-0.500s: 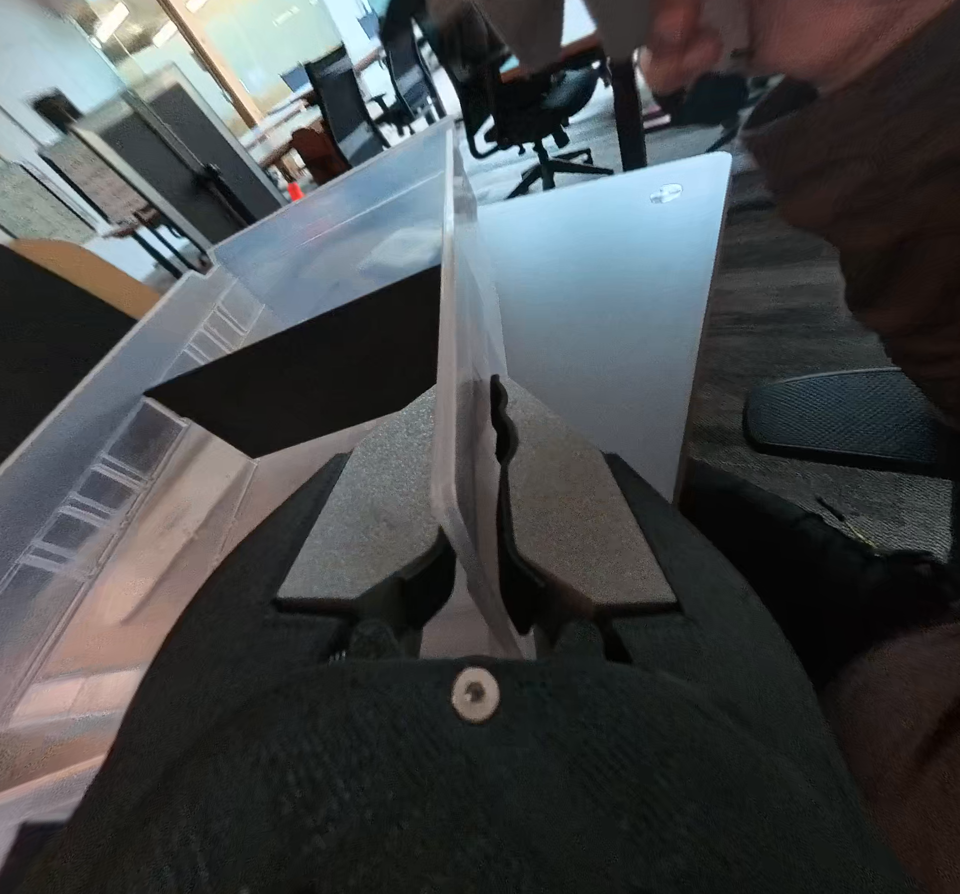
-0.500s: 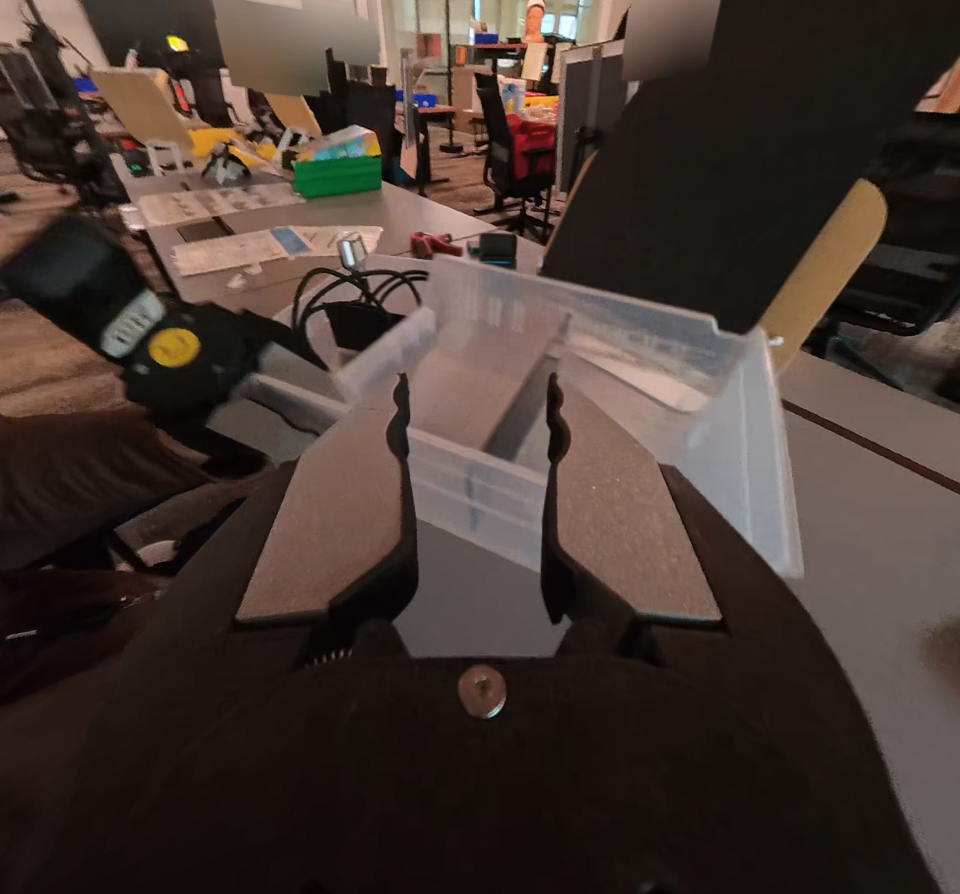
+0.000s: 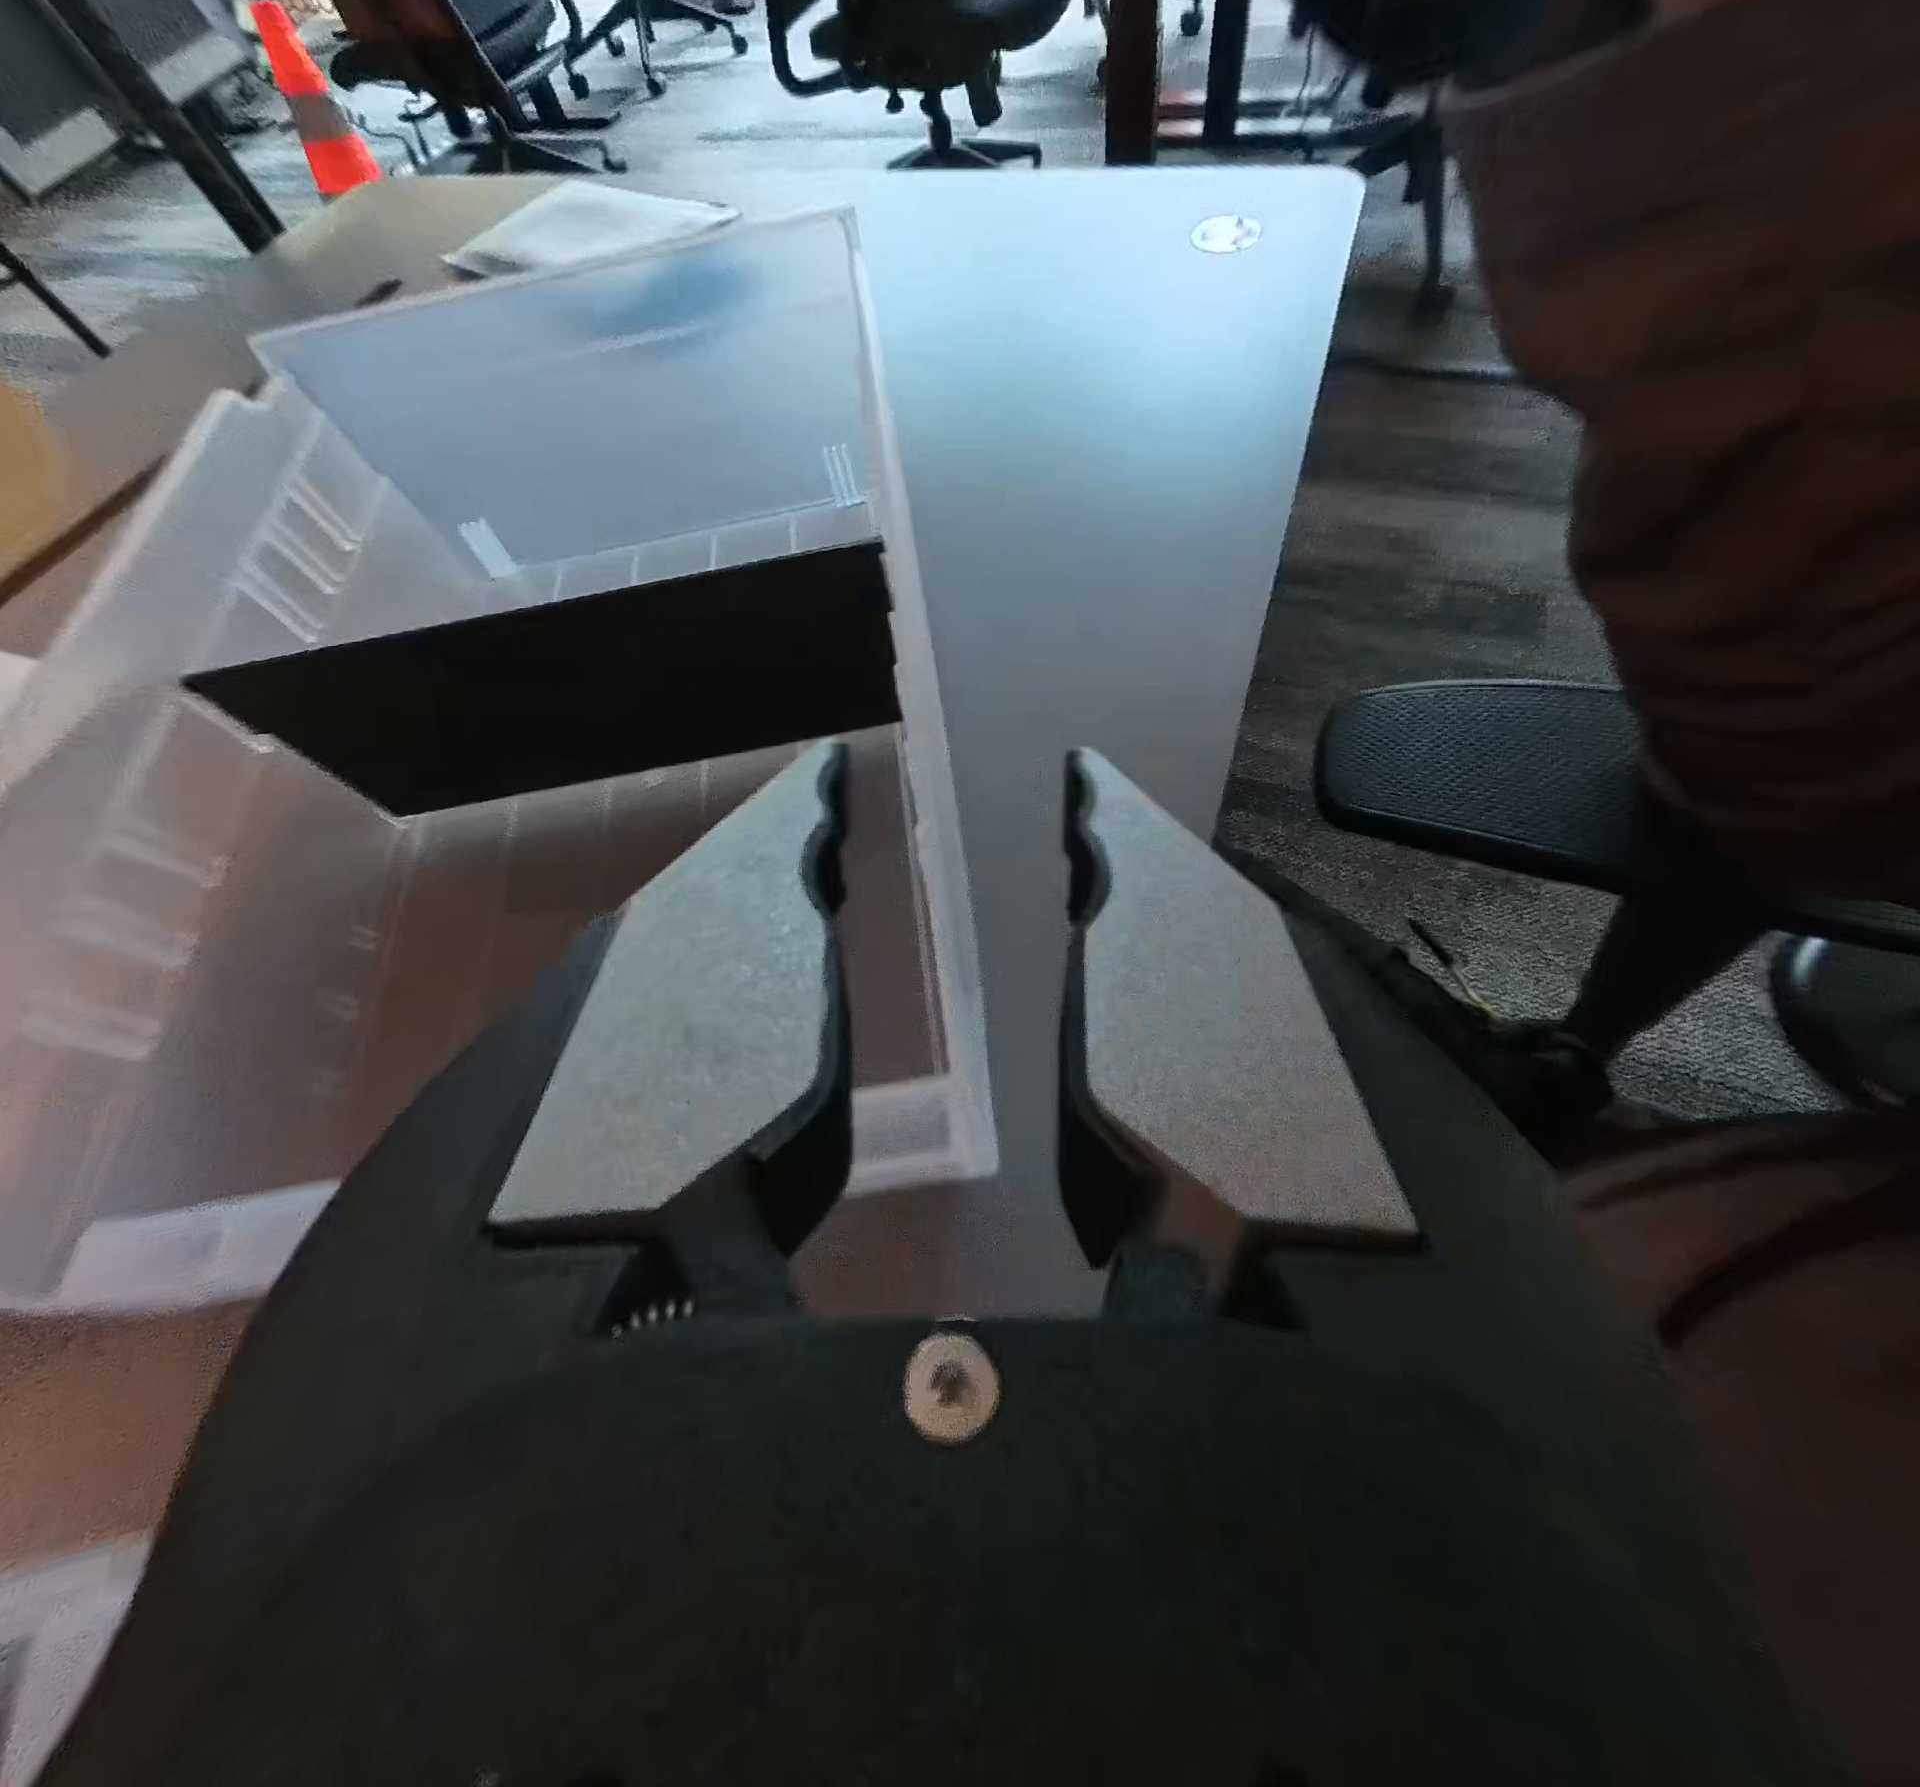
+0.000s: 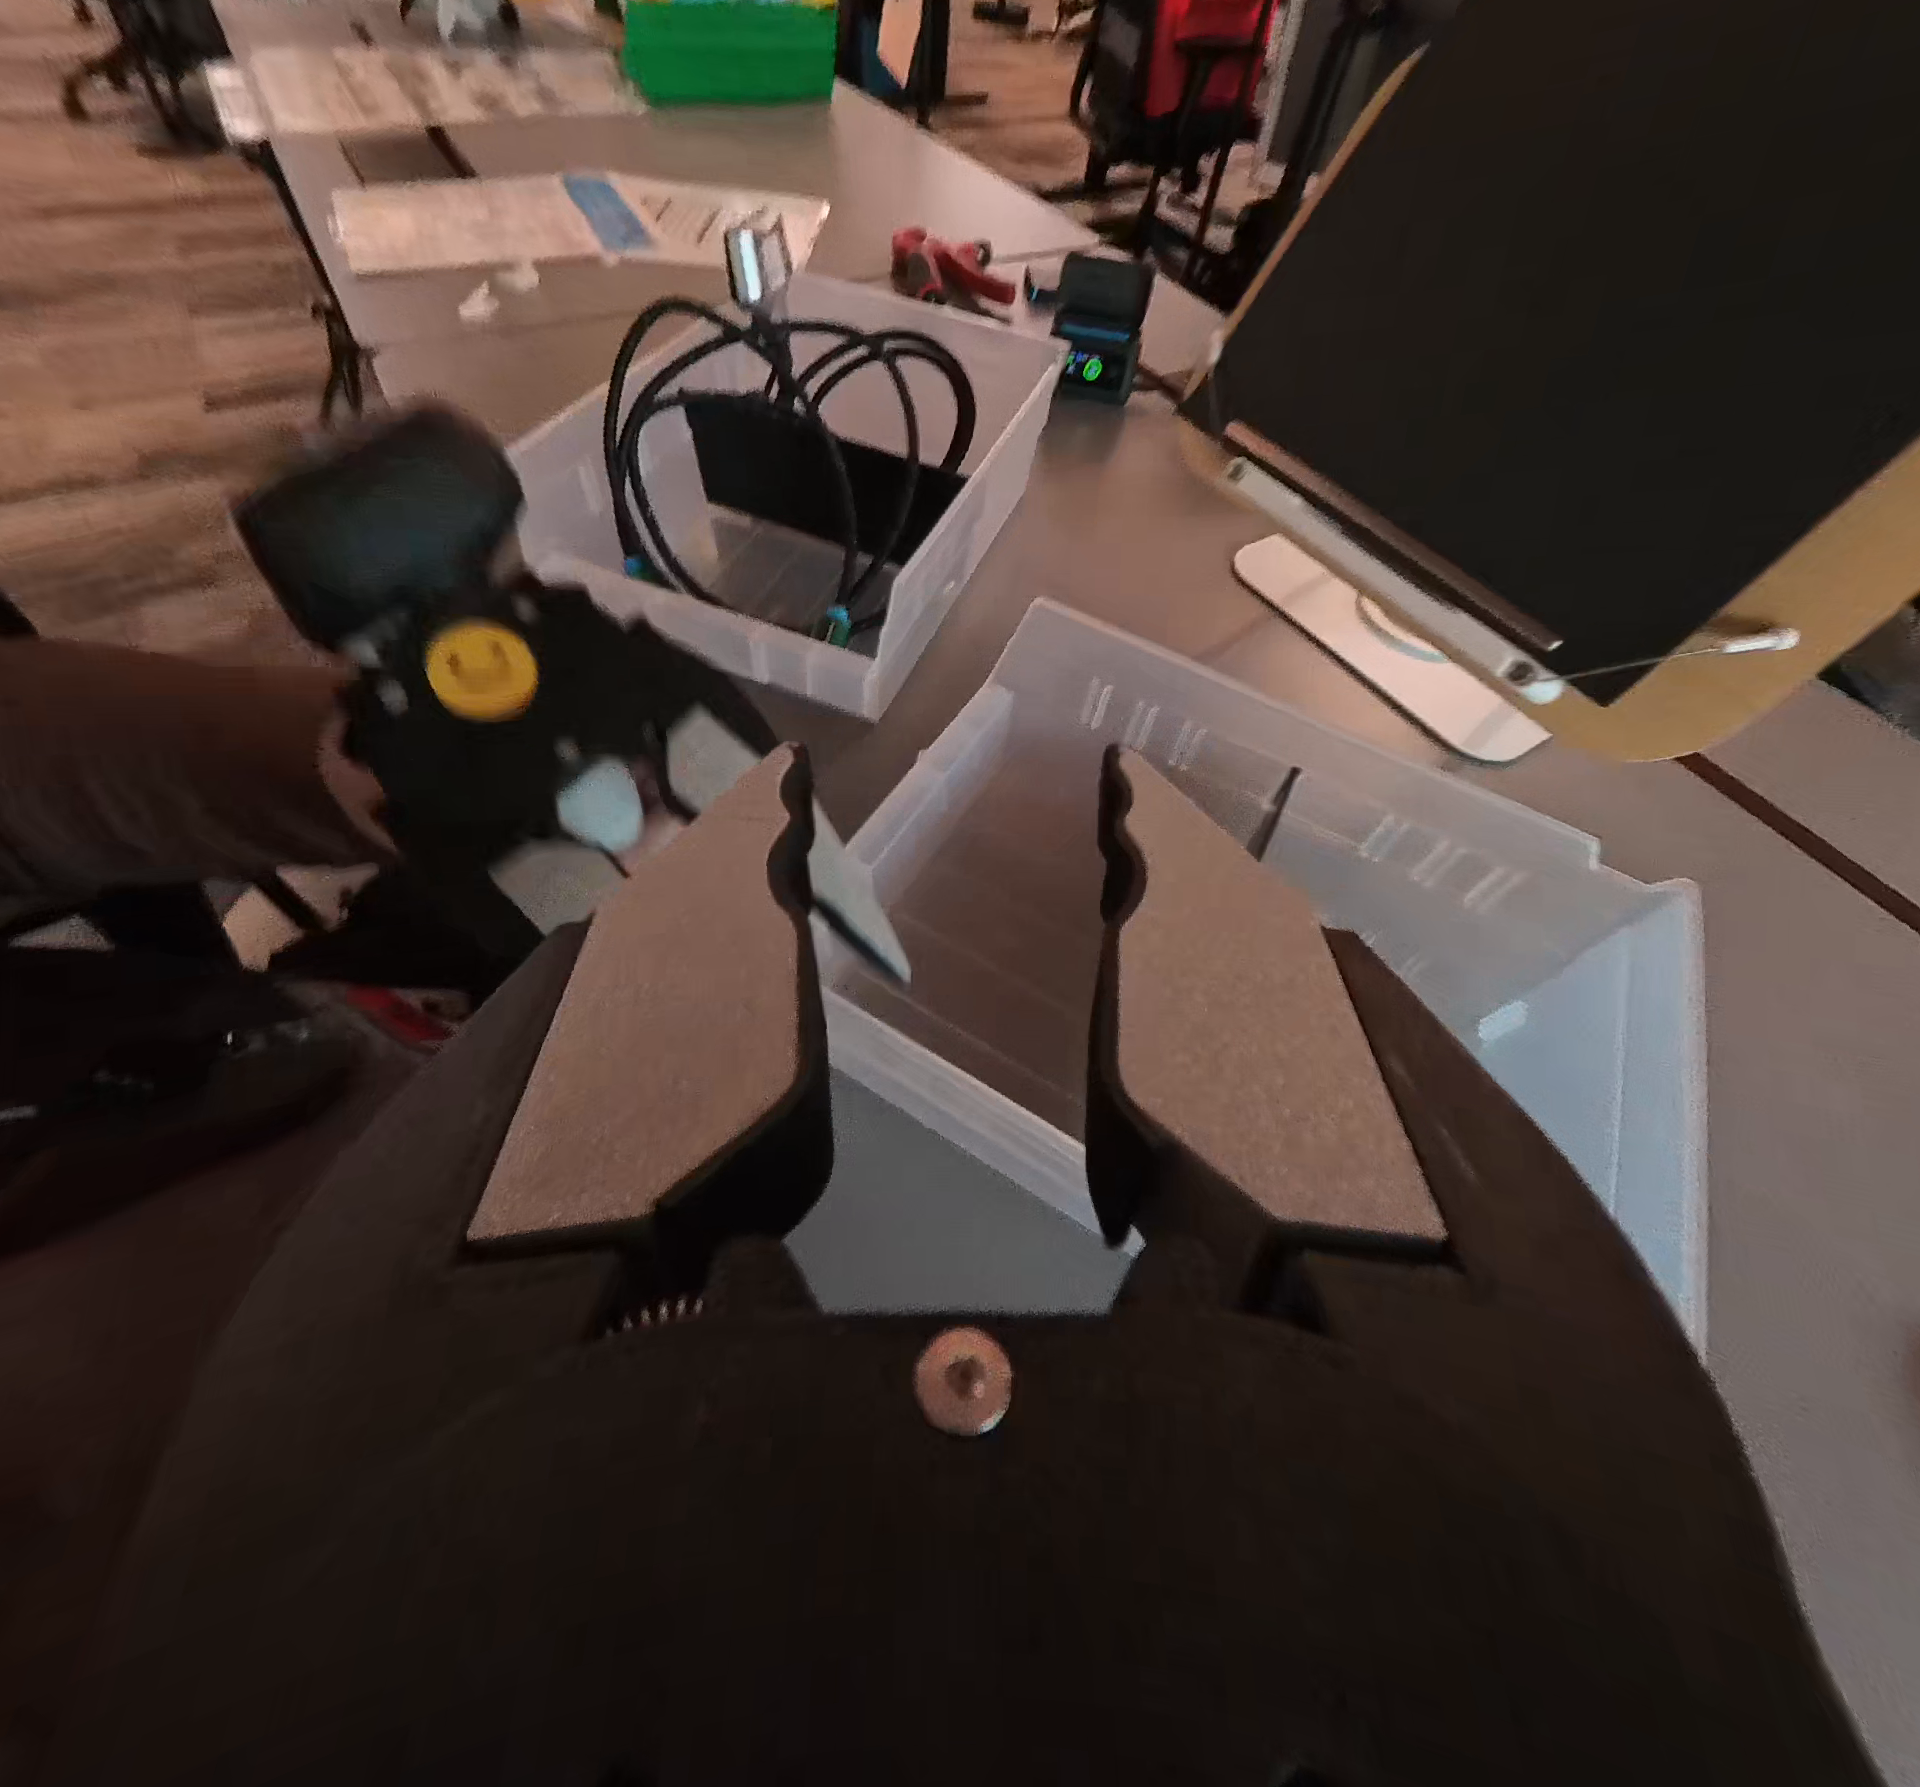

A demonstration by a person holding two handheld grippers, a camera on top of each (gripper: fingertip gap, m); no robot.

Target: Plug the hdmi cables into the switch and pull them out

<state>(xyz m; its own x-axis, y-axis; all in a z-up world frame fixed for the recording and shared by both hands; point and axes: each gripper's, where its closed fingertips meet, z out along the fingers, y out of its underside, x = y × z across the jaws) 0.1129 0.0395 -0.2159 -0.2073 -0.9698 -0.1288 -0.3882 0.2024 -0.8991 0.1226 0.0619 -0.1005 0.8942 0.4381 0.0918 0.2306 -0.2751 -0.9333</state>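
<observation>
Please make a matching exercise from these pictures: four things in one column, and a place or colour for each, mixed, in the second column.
Things:
1. black cables
2. traffic cone
3. green box
4. black divider

Places or colours:
A. standing on the floor, orange
B. coiled in the farther clear bin
C. on the far table
D. across the inside of the nearer clear bin

Pairs: 1-B, 2-A, 3-C, 4-D

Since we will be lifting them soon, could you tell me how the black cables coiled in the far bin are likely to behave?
The black cables probably flop and spring: they stand in loose loops. Lifting one may drag the others, since they overlap.
</observation>
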